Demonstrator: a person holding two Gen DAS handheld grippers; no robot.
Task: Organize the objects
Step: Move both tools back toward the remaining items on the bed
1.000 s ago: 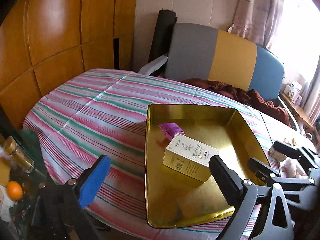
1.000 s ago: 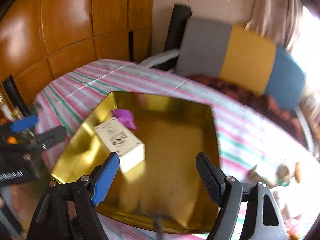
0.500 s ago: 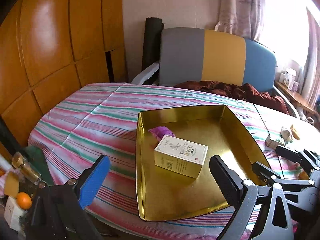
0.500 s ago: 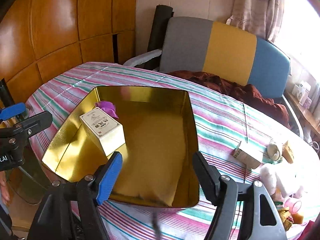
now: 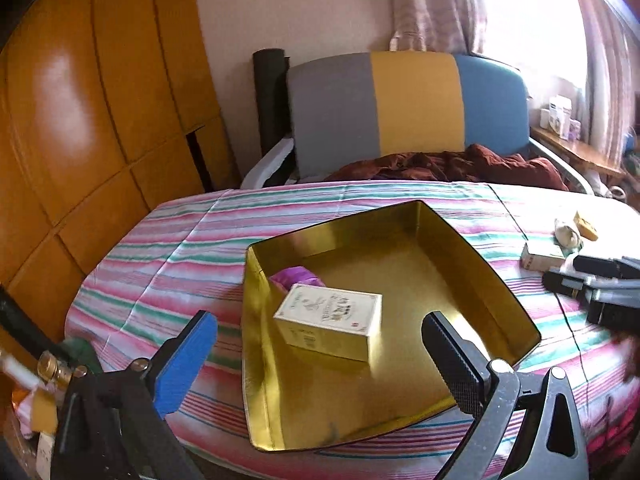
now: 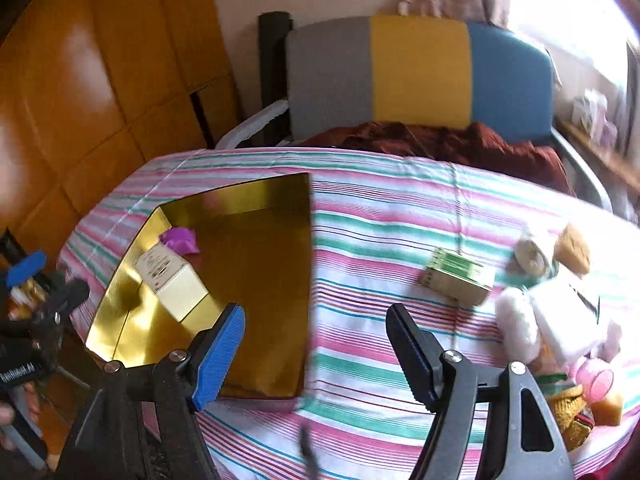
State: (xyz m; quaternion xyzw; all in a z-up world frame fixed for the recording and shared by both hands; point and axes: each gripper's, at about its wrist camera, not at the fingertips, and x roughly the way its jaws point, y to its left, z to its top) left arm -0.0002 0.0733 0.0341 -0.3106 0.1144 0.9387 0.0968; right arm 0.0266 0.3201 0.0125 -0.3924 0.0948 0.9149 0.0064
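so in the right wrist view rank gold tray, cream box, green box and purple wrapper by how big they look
1. gold tray
2. cream box and green box: look alike, unsure
3. purple wrapper

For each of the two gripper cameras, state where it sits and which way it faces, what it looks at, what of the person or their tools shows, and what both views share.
Left wrist: on the left gripper, facing forward and down at the gold tin holding a cream box; the right gripper pokes in at the right edge.
Right wrist: on the right gripper, jaws open, facing down at the striped cloth between tin and green box; the left gripper and a hand show at left.
Shared: tin, cream box, purple item, chair.
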